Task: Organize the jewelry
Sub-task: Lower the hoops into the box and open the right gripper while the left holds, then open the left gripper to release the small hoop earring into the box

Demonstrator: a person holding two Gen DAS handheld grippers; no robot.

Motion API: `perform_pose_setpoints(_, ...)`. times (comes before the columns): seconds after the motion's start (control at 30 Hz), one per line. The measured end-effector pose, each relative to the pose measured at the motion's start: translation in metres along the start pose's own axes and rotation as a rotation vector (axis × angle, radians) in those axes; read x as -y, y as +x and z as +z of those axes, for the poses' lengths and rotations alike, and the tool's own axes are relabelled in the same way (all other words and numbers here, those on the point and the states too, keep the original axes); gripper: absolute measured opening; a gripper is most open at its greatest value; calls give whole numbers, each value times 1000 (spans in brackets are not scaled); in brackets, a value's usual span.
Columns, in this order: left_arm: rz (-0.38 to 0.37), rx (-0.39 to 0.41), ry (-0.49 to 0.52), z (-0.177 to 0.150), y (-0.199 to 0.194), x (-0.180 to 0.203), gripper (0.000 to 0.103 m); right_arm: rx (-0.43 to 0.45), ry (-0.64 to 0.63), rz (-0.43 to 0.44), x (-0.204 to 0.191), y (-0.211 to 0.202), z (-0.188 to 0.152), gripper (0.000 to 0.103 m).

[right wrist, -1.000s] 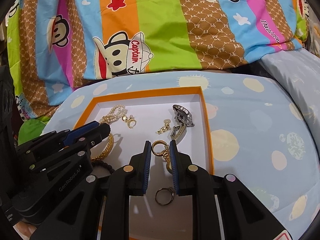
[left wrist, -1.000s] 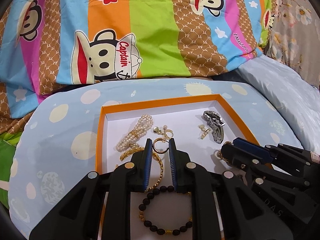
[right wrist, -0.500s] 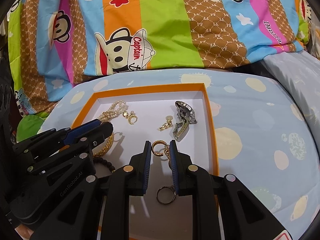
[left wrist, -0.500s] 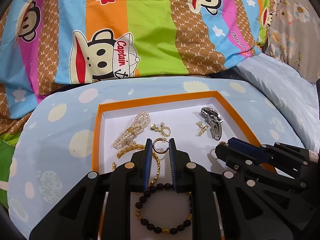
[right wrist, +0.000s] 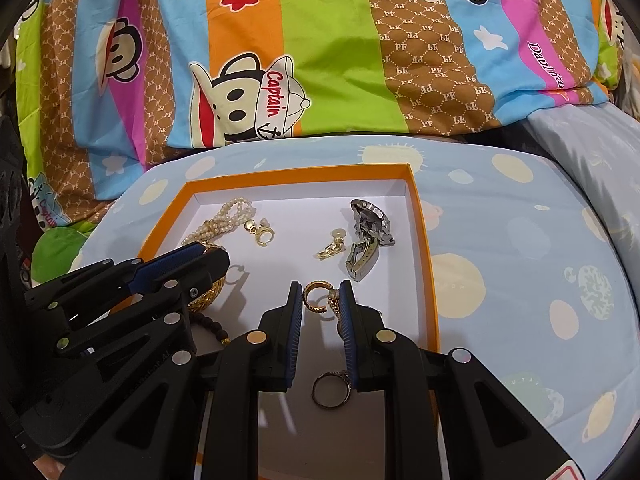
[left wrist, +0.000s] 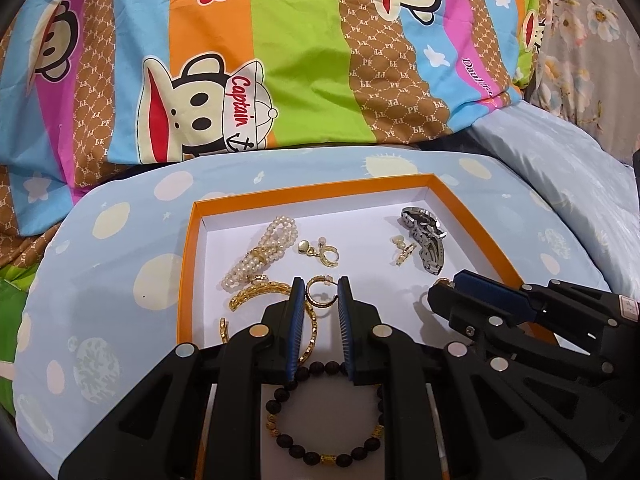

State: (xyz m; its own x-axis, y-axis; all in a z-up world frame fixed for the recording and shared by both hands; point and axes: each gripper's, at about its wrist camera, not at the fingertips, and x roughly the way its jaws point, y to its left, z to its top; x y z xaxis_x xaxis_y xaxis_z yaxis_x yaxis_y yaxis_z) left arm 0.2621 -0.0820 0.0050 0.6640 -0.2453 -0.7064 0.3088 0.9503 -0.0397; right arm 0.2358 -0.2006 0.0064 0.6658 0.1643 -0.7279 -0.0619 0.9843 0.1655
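L gripper [left wrist: 319, 294]: clenched to its narrowest, pads apart by a slim gap, nothing pinched; a gold hoop earring [left wrist: 320, 292] lies on the tray floor seen through the gap
R gripper [right wrist: 319, 296]: jaws narrow; a gold hoop [right wrist: 316, 300] shows in the gap w/ a gold chain bit at the right pad [right wrist: 347, 320]; can't tell if pads press on it or just hang over it
Under L gripper: black bead bracelet [left wrist: 324, 420] w/ gold spacers, lying flat on the white tray floor; gold bangle [left wrist: 260, 294] just left of the tips, partly hidden by the left finger
Under R gripper: dark ring [right wrist: 331, 390] on the tray floor, touching the right finger's underside or just below it, can't tell
Mid tray: pearl bracelet [left wrist: 260, 256] far left; small gold pearl earring [left wrist: 320, 250] beside it; second gold earring [left wrist: 404, 250] near the watch
Watch [left wrist: 426, 240]: steel, on its side, far right part of tray
Tray [left wrist: 312, 192]: orange rim, white inside, holds all the jewelry
Bed: tray sits on a lt-blue spotted cushion [left wrist: 100, 280]; striped cartoon-monkey quilt [left wrist: 280, 60] bunched behind it
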Motion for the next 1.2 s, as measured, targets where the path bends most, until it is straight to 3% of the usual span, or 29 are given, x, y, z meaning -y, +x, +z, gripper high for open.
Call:
perform_pose_setpoints(0.63,3,-8,-3,-2,5,-2,17,1,-16,-12,-3,3,-3,19)
perform_pose_setpoints(0.83,-3,-6,-42,-1,5,-7,32,9,-4,-8,-2,1,-3,20)
perform_pose_setpoints(1.2,0,-1,-44,-2,2,-8,33,25,-3,-7,-3,-3,-3,20)
